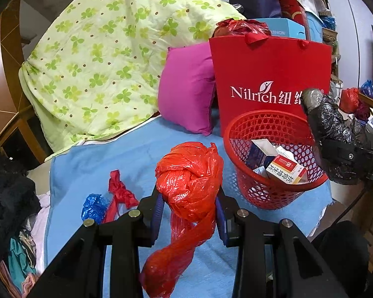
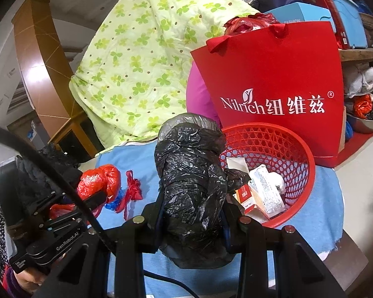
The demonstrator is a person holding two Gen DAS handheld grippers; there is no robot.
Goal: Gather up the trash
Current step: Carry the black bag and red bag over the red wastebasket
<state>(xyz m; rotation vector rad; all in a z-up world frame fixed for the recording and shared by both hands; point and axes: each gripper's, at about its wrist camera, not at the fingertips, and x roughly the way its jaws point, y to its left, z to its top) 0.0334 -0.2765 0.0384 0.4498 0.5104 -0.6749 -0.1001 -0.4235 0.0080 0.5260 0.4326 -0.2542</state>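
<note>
Grippers first: the left gripper [image 1: 190, 206] pinches a knotted orange-red plastic bag [image 1: 189, 173] between its 2 blue-padded fingers, the knot bulging above the jaws and a twisted tail hanging down toward the lens. The right gripper [image 2: 191, 213] clamps a crumpled black plastic bag [image 2: 190, 164], whose wad rises well above the jaws and leans beside the rim of the red mesh basket [image 2: 303, 159].

Both bundles hang over a blue cloth [image 1: 136, 154] that covers the surface below. From the left wrist view, the basket [image 1: 238, 129] stands near the cloth's right edge, just right of the orange-red bag. Inside it lie 3 or so cartons, among them a red-and-white medicine box [image 1: 286, 170] and a dark blue box [image 1: 257, 155]. The black bag [image 1: 328, 126] and the right gripper's body show at the basket's far right rim.

Loose on the cloth toward its left edge lie a red plastic scrap [image 1: 120, 193] and, touching it, a blue plastic scrap [image 1: 94, 207].

Behind the basket a red Nilrich paper bag [image 1: 271, 74] stands upright, touching its back rim. A magenta pillow [image 1: 186, 87] leans at the paper bag's left, and a green clover-print quilt [image 1: 107, 62] is heaped beyond the cloth's far edge.
</note>
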